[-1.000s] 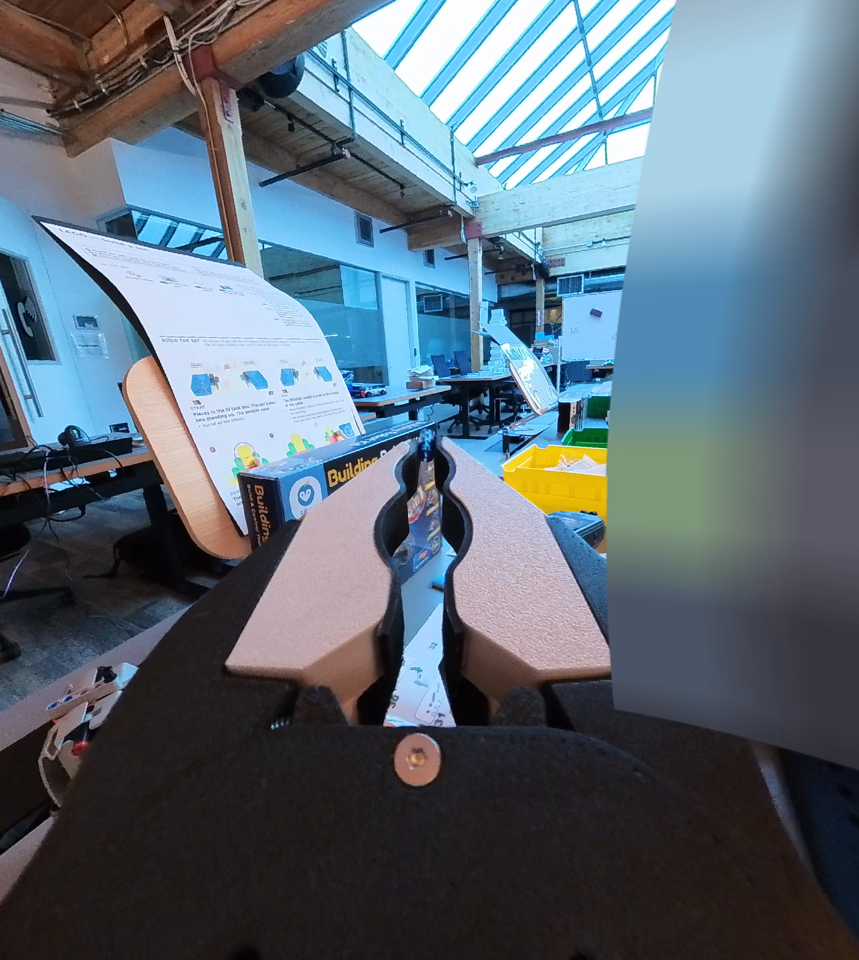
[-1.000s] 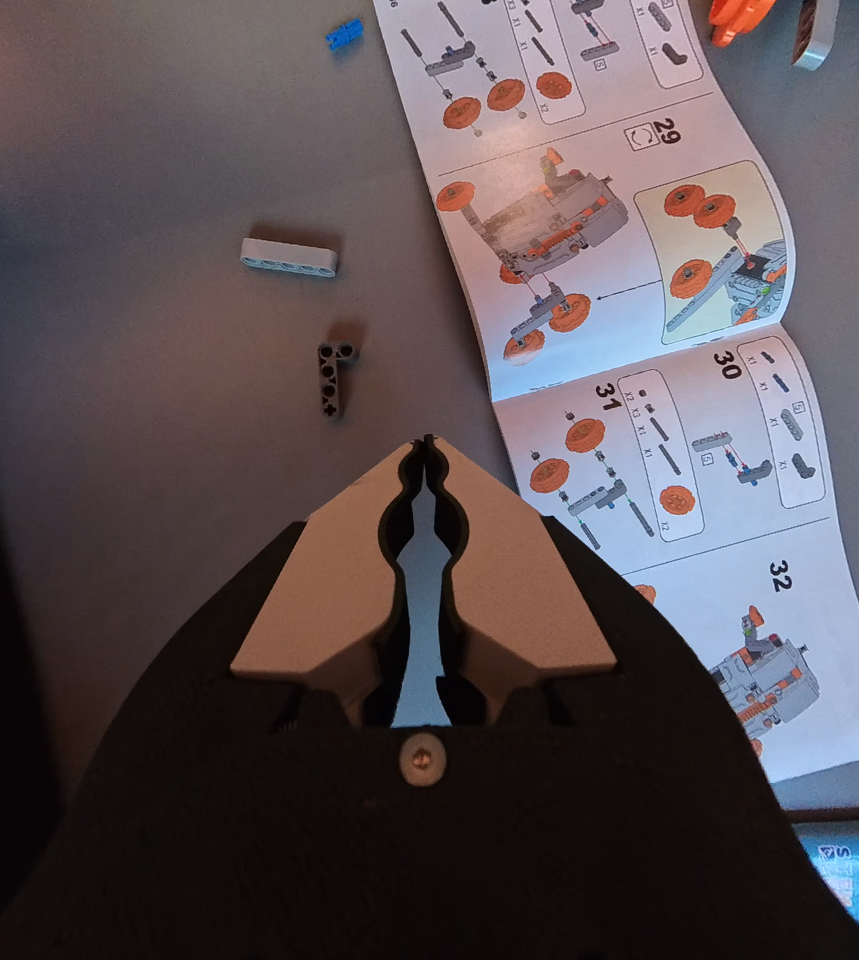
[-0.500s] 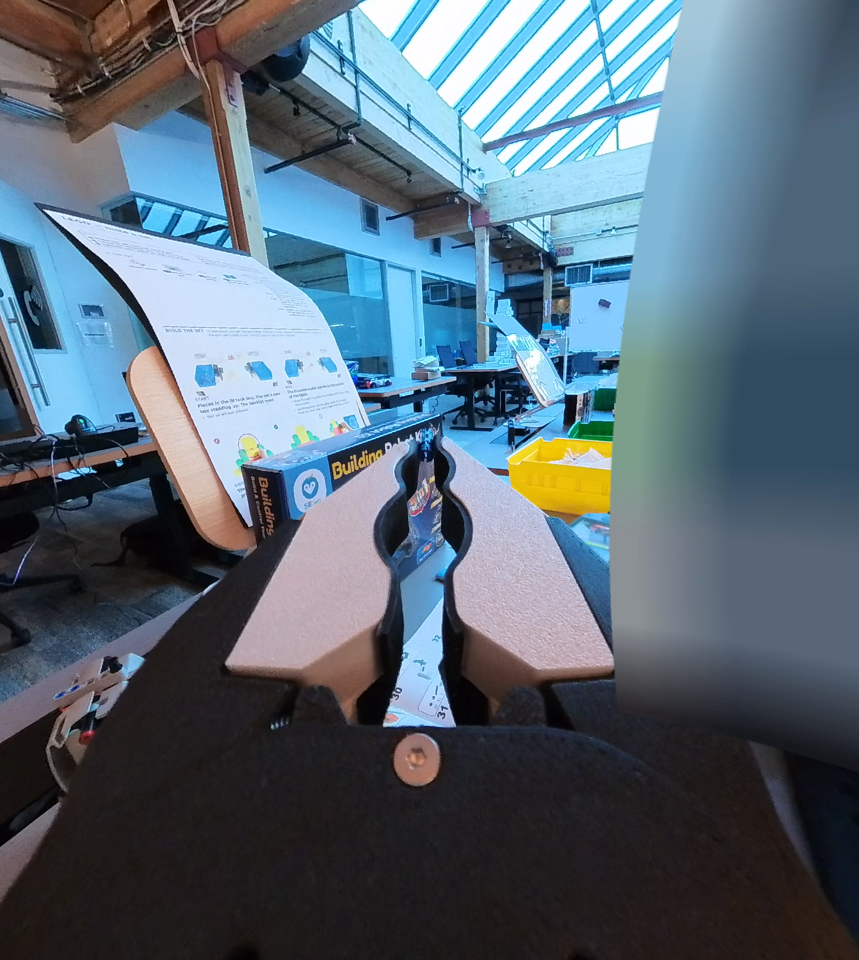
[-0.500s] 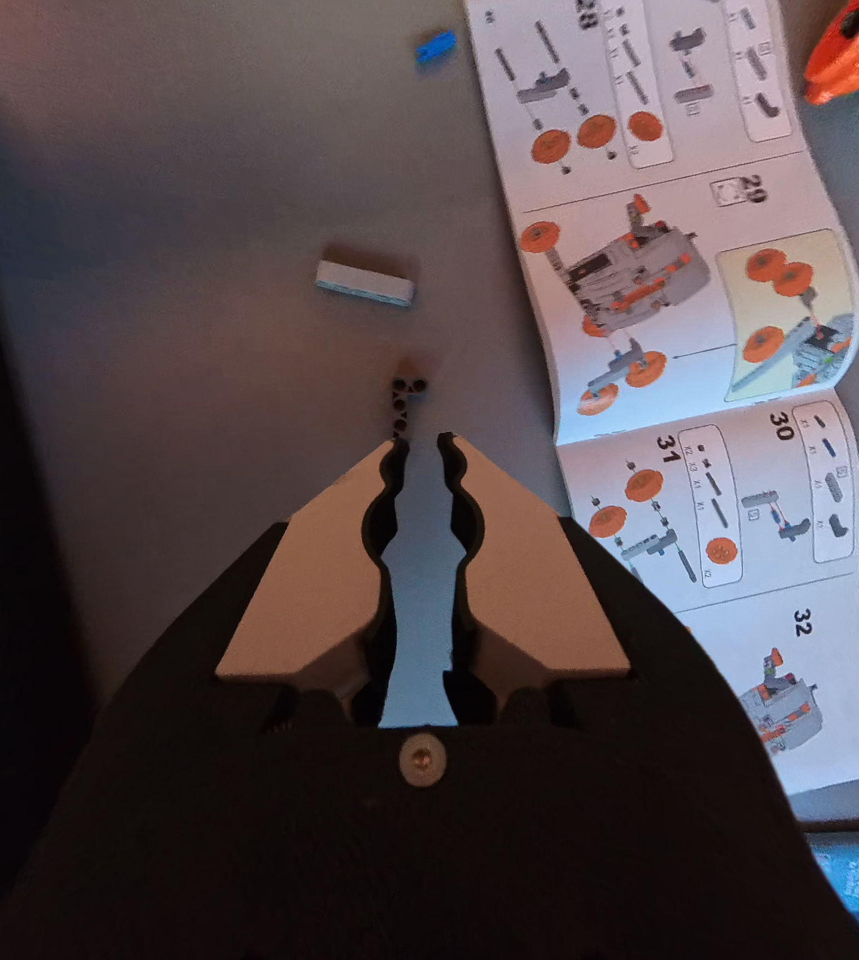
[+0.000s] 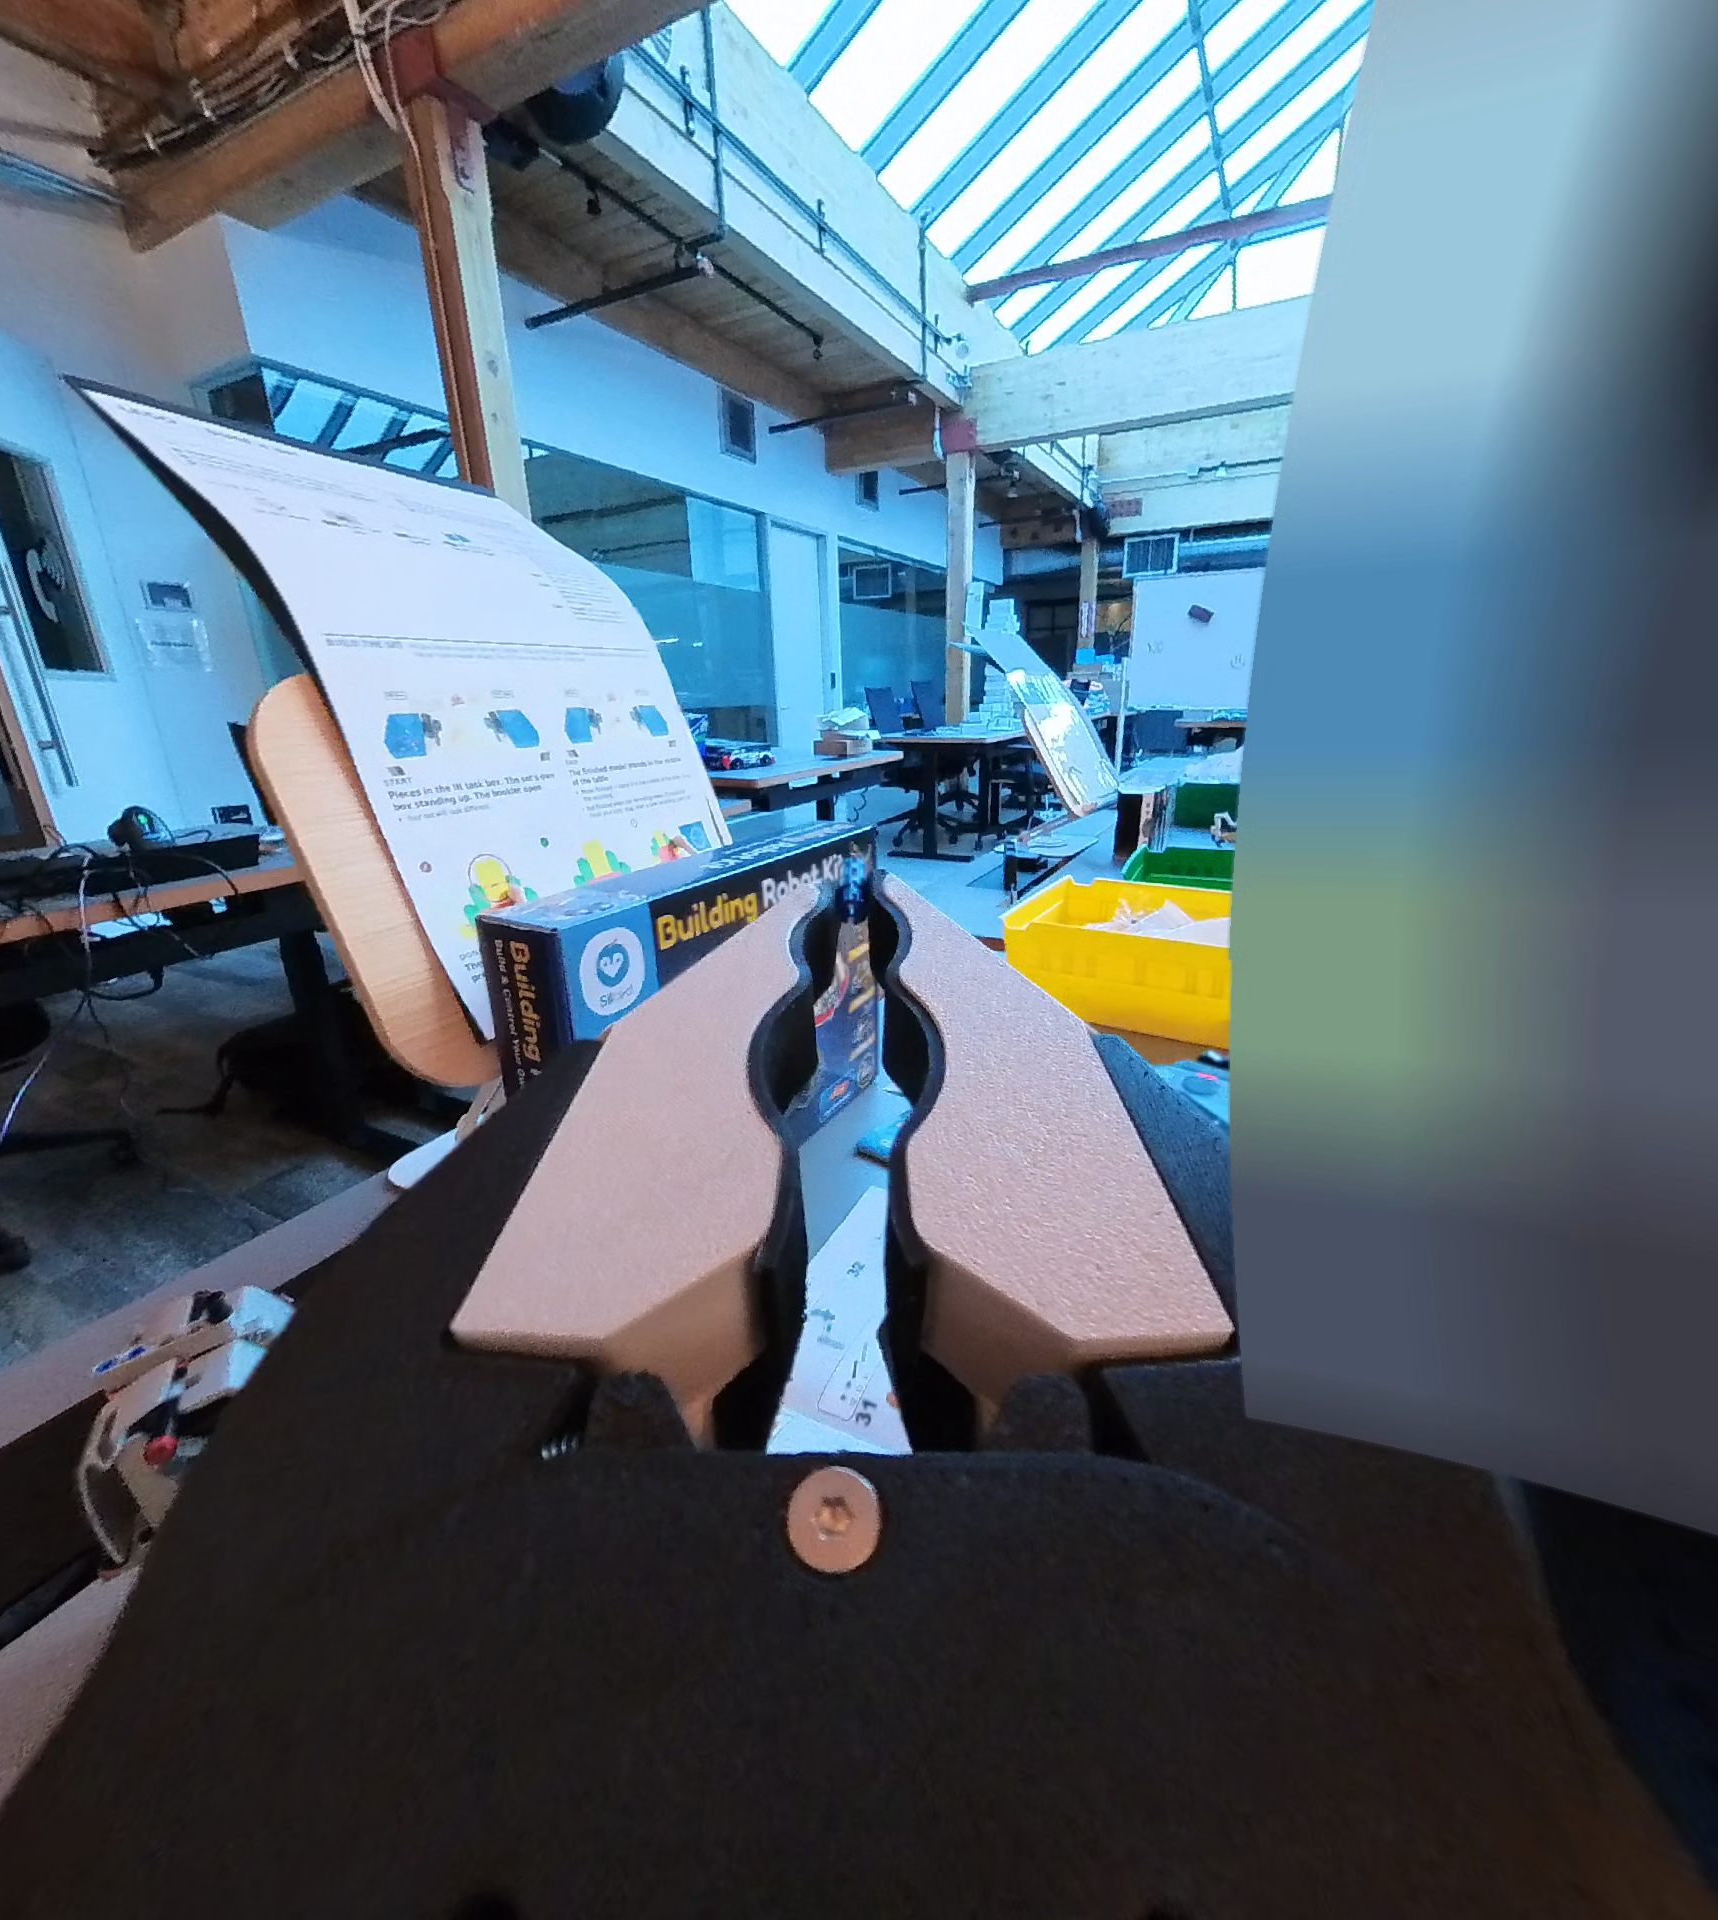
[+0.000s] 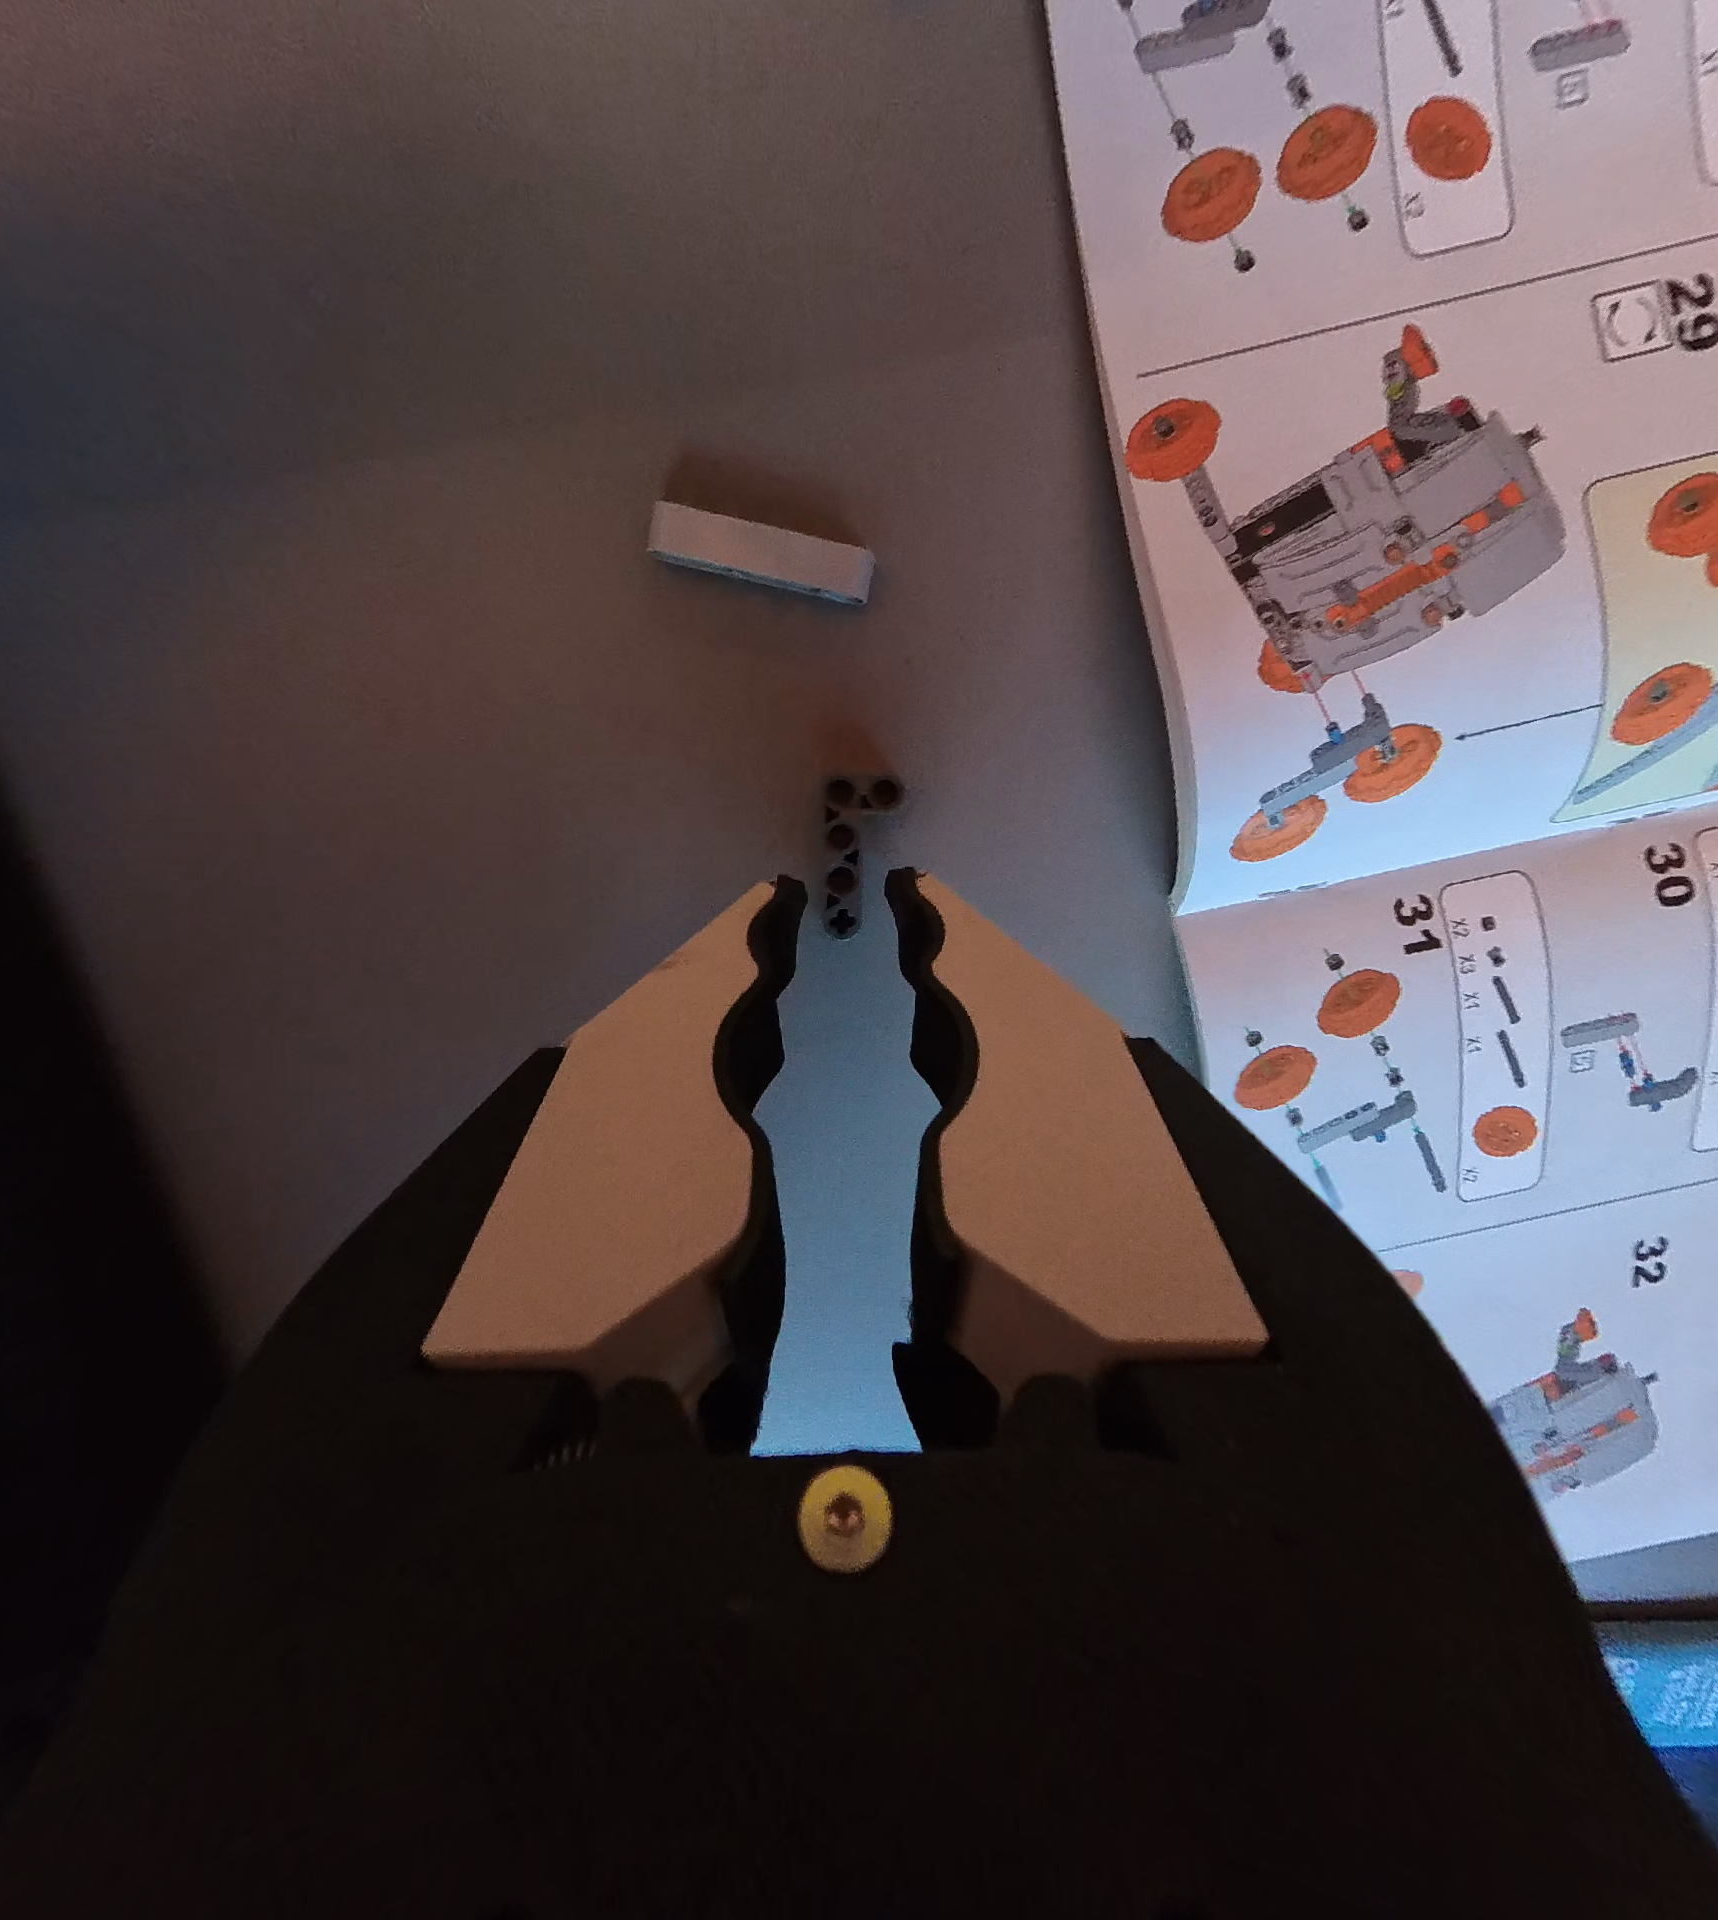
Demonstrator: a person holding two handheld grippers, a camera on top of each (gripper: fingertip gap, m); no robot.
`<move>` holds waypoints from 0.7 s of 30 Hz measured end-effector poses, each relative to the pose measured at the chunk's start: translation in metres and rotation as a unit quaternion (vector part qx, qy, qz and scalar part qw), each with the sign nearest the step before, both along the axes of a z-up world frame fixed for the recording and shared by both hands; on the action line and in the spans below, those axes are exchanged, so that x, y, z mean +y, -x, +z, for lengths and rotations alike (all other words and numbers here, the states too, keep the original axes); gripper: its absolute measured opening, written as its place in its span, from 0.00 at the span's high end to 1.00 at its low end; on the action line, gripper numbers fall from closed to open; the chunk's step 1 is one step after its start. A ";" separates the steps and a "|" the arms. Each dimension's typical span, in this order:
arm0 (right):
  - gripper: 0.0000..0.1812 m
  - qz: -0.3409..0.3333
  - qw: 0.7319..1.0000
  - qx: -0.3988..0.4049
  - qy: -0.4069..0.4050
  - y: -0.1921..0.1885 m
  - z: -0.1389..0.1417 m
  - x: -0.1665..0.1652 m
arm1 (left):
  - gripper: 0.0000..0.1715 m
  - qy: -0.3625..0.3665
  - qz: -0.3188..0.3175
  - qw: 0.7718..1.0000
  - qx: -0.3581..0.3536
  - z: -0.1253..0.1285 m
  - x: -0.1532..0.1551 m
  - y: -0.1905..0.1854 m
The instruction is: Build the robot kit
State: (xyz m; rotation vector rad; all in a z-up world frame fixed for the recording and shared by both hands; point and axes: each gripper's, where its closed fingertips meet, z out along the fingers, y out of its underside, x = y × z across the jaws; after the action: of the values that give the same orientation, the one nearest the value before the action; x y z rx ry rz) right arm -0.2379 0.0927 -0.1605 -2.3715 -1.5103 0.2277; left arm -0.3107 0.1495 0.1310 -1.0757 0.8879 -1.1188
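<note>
In the right wrist view my right gripper (image 6: pixel 842 883) is open a little and low over the grey table. Its tips stand on either side of the near end of a small dark grey L-shaped beam (image 6: pixel 850 826), with no squeeze visible. A light grey straight beam (image 6: pixel 761 551) lies just beyond. In the left wrist view my left gripper (image 5: pixel 855 899) is held up in the air, level, and nearly shut. A small blue piece (image 5: pixel 850 896) sits pinched between its tips.
An open instruction booklet (image 6: pixel 1457 644) lies right of the beams and shows between the left fingers (image 5: pixel 844 1330). A dark kit box (image 5: pixel 616 966) stands ahead, before a printed sheet on a wooden stand (image 5: pixel 481 675). Yellow bin (image 5: pixel 1115 966) and green bin (image 5: pixel 1177 862) sit behind. A small white assembly (image 5: pixel 180 1382) is at lower left. Spacing between my two grippers at the tips: around 30 centimetres.
My right gripper went from shut to slightly open and moved forward and down, so its tips now straddle the dark grey beam. The left gripper drifted only slightly, still pinching.
</note>
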 end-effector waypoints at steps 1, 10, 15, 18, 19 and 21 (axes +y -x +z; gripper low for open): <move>0.90 -0.002 1.000 0.000 0.005 0.000 -0.001 -0.001 | 0.99 0.002 0.002 1.000 -0.002 0.000 0.001 0.002; 0.91 0.001 1.000 -0.025 -0.004 0.001 -0.004 0.003 | 0.99 0.006 0.002 1.000 -0.006 0.000 0.002 0.005; 0.91 0.004 1.000 -0.025 0.000 0.001 -0.004 0.003 | 0.99 0.009 0.002 1.000 0.000 -0.002 0.003 0.004; 0.92 0.009 1.000 -0.027 -0.001 0.003 -0.004 0.004 | 0.99 0.009 0.000 1.000 0.002 -0.003 0.003 0.003; 0.92 0.009 1.000 -0.028 0.002 0.003 -0.004 0.004 | 0.99 0.010 0.000 1.000 0.003 -0.003 0.003 0.002; 0.94 0.012 1.000 -0.025 0.009 0.004 -0.005 0.002 | 0.99 0.010 -0.001 1.000 0.005 -0.003 0.003 0.002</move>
State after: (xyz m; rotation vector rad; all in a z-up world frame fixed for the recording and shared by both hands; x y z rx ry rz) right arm -0.2414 0.0947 -0.1653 -2.3906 -1.5674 0.1882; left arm -0.3123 0.1525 0.1279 -1.0973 0.8876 -1.1263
